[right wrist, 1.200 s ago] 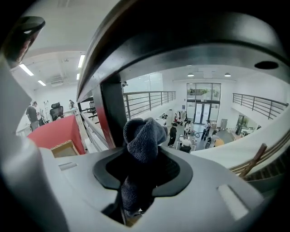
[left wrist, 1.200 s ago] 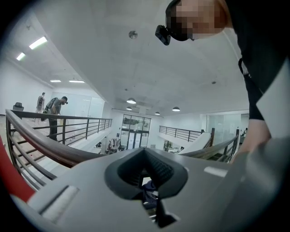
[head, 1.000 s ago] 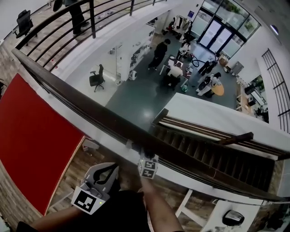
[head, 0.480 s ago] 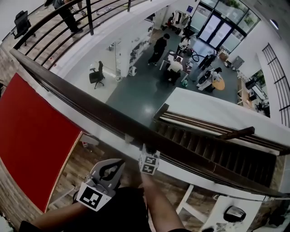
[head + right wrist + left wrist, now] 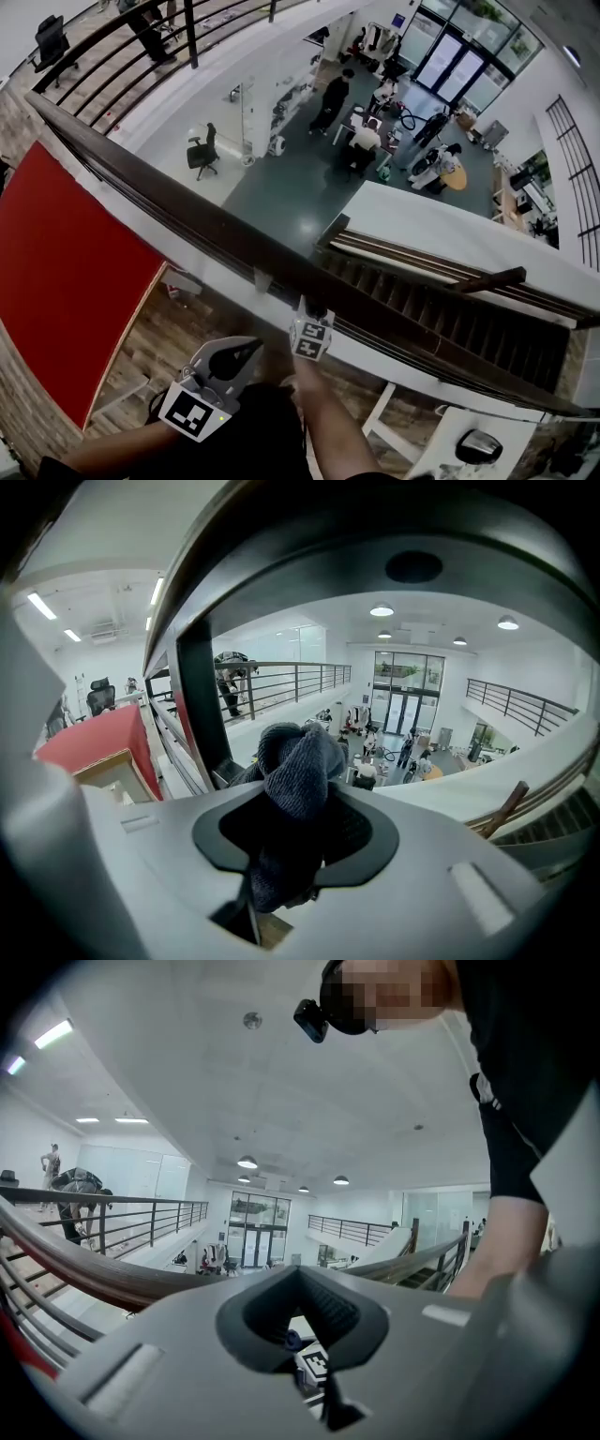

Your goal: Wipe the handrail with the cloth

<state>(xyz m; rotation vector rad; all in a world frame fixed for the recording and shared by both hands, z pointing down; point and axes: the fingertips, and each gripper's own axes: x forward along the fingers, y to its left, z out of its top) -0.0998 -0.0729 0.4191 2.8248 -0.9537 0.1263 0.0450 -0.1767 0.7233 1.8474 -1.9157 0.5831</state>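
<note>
Mezzanine edge overlooking an open atrium; grey lower floor (image 5: 281, 192) with desks and several people far below.

- Flat red panel (image 5: 66, 272): far left, below the rail line.
- Left hand-held gripper (image 5: 251, 349): low in the head view, on the near side of the railing and apart from it. Jaw tips are together, with nothing between them.
- Dark brown wooden handrail (image 5: 187, 217): long and rounded, running diagonally from upper left to lower right.
- Right hand-held gripper (image 5: 306, 307): just right of the left one, its tip up at the handrail's near edge. Jaws are clamped on the cloth.
- Dark grey knitted cloth (image 5: 295, 766): bunched, rising out of the right jaws, with the rail arching close overhead. Contact with the rail cannot be made out.
- Dark staircase (image 5: 441, 309): right, beyond the rail, descending.
</note>
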